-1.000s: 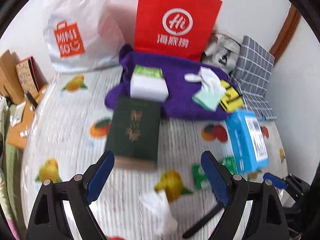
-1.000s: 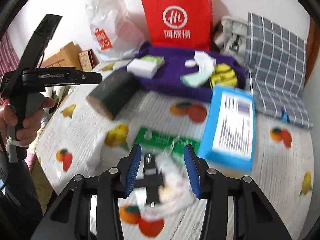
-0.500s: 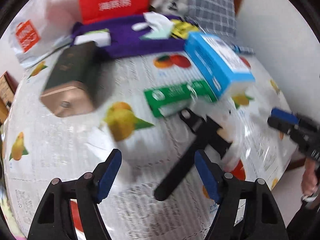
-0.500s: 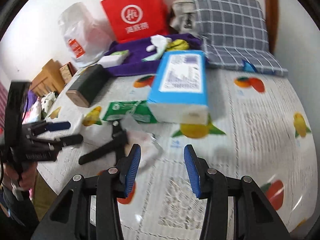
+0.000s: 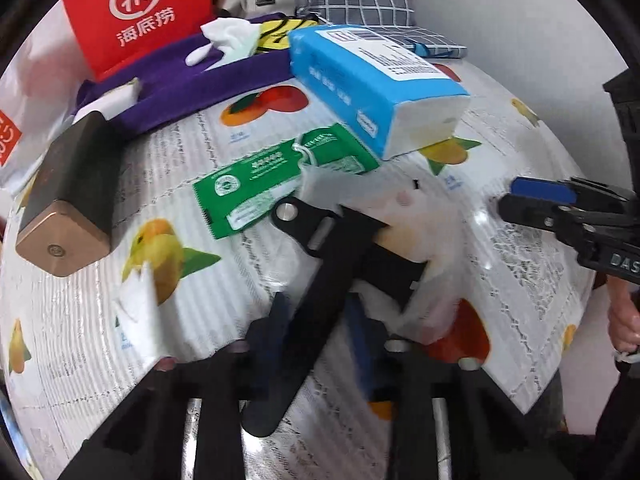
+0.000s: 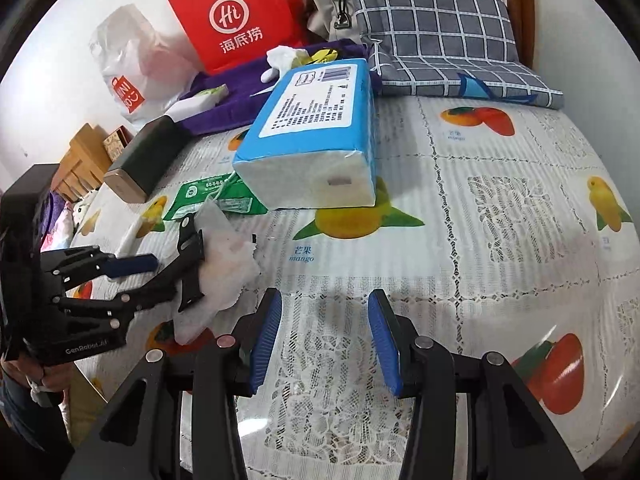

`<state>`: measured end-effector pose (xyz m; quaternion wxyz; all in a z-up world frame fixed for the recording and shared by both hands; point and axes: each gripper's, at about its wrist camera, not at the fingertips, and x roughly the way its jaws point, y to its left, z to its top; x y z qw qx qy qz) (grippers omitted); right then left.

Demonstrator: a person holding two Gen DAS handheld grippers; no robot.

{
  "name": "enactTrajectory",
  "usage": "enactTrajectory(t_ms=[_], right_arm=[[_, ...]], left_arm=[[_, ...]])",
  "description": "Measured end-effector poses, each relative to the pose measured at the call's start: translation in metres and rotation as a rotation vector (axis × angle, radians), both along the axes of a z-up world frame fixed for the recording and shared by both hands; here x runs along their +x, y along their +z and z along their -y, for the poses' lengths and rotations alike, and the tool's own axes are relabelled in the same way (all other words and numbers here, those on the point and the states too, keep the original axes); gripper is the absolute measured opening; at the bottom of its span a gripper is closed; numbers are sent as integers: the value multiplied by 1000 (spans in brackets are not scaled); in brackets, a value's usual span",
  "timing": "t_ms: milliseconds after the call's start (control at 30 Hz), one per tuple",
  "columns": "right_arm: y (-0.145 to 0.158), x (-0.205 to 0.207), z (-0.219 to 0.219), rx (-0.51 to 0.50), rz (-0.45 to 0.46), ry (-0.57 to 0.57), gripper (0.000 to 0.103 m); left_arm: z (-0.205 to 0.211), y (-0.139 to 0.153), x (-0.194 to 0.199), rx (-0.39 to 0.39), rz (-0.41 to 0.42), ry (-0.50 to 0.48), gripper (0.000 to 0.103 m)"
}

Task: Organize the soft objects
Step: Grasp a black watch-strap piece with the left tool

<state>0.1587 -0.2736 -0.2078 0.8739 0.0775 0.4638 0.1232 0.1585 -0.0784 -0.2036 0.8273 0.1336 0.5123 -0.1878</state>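
My left claw (image 5: 316,328) has just been closing and is now clamped on the long black handle of a clip-like tool (image 5: 320,264). The crumpled white tissue (image 6: 224,268) sits pinched in the tool's far end. It lies at nine o'clock from my right claw (image 6: 324,340), which hangs half open over the worktop (image 6: 500,208) holding nothing. If I lift fast, the thin sheet may tear or slip free. It looks limp, wrinkled, faintly stained pink.
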Motion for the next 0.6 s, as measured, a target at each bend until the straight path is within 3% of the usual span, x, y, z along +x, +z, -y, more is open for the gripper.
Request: enactTrajectory(t_ms=[200, 300, 400, 467, 600], right_arm=[[-3, -1, 9, 10, 6, -14, 45], [-7, 0, 10, 23, -3, -16, 45], [-8, -2, 6, 19, -5, -5, 45], [-6, -3, 2, 24, -3, 8, 45], [-1, -7, -7, 21, 4, 26, 45]], left_arm=[[-10, 2, -1, -6, -23, 8, 24], [-11, 0, 1, -30, -34, 12, 28], [-6, -2, 1, -8, 5, 9, 29], [-3, -2, 1, 3, 24, 4, 22], [-7, 2, 4, -7, 13, 27, 20]])
